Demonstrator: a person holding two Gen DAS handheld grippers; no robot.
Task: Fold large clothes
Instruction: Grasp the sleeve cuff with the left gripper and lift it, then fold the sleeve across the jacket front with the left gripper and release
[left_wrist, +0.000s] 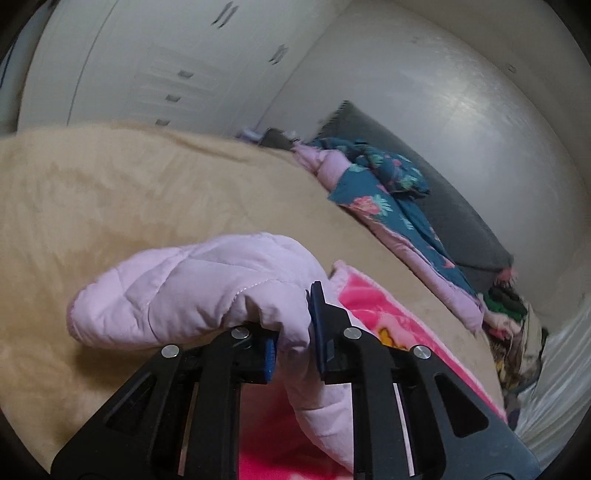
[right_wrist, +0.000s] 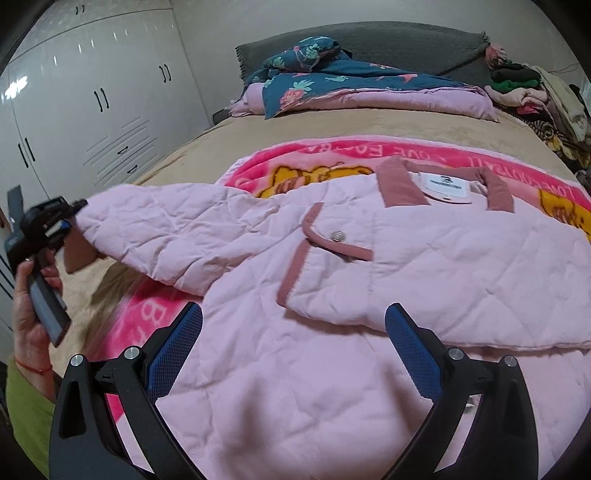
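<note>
A pale pink quilted jacket (right_wrist: 332, 266) with dusty-rose collar and trim lies front up on a bright pink cartoon blanket (right_wrist: 332, 155) on the bed. Its sleeve (right_wrist: 155, 229) stretches out to the left. My left gripper (left_wrist: 293, 332) is shut on the sleeve's cuff end (left_wrist: 192, 291) and holds it lifted above the bed; it also shows at the left of the right wrist view (right_wrist: 68, 218). My right gripper (right_wrist: 293, 350) is open and empty, hovering over the jacket's lower body.
The bed has a tan cover (left_wrist: 110, 192). A teal floral and lilac quilt (right_wrist: 351, 88) lies bunched by the grey headboard (right_wrist: 388, 40). A heap of clothes (right_wrist: 535, 96) sits at the far right. White wardrobes (right_wrist: 92, 103) stand to the left.
</note>
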